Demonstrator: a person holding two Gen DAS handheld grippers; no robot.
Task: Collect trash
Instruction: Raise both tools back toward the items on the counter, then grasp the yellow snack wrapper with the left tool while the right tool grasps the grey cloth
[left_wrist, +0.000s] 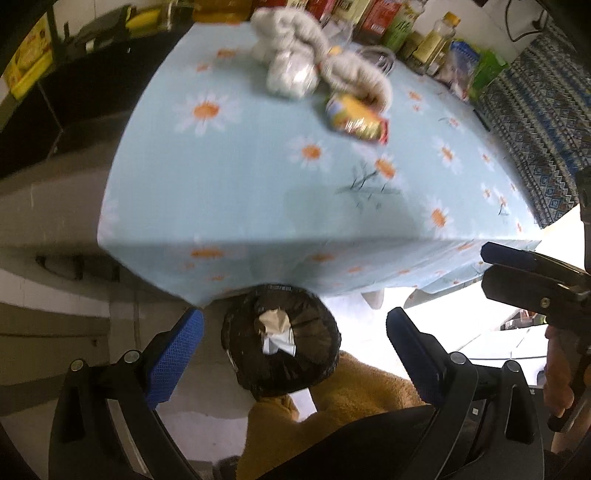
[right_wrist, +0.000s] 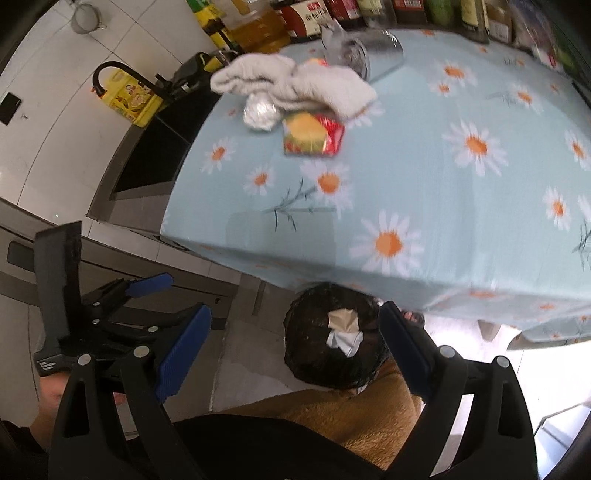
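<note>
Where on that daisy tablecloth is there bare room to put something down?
The near half of the tablecloth is bare, from the front edge up to the snack wrapper. Farther back it is crowded: foil ball, grey towel, a glass, then bottles along the back.

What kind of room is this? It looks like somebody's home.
Most likely a home kitchen: a black curved tap over a dark sink, a row of sauce and oil bottles behind the daisy-print blue tablecloth, and a black-lined waste bin below.
</note>
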